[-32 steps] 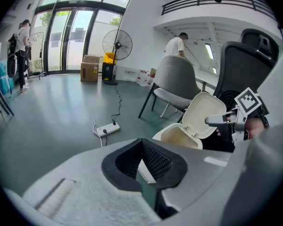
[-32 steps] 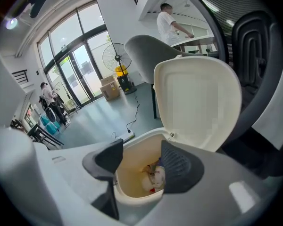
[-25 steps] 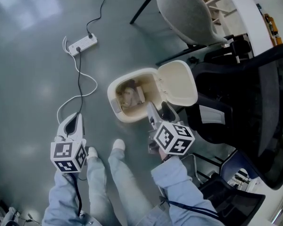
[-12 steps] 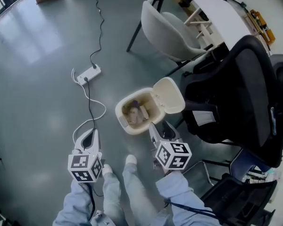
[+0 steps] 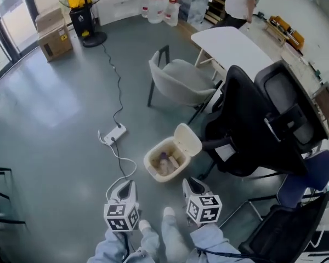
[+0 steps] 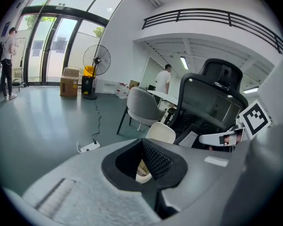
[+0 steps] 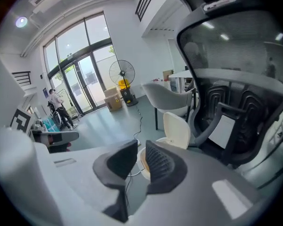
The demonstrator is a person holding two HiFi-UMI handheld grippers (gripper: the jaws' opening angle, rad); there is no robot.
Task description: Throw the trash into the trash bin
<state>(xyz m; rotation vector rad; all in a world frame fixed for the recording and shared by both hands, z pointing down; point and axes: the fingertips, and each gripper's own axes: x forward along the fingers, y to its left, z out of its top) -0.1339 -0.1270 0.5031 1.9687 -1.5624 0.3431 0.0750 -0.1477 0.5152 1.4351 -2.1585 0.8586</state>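
The cream trash bin (image 5: 153, 159) stands on the grey floor with its lid (image 5: 188, 139) flipped open and trash (image 5: 165, 163) inside. Both grippers hang high above the floor on the near side of the bin, apart from it. My left gripper (image 5: 125, 189) is to the bin's lower left, its jaws together and empty; in the left gripper view (image 6: 142, 147) the bin lid (image 6: 160, 132) shows just past them. My right gripper (image 5: 191, 186) is at the bin's lower right. Its jaws (image 7: 140, 150) have just been closing to a narrow gap with nothing between them.
A black office chair (image 5: 252, 130) stands right beside the bin. A grey chair (image 5: 181, 81) and a white table (image 5: 230, 48) are behind it. A power strip (image 5: 115, 134) with a cable lies left of the bin. The person's shoes (image 5: 145, 224) are below the grippers.
Both grippers have lifted up and away from the bin, which now looks smaller and farther below. The right gripper's jaws went from wide apart to nearly together.
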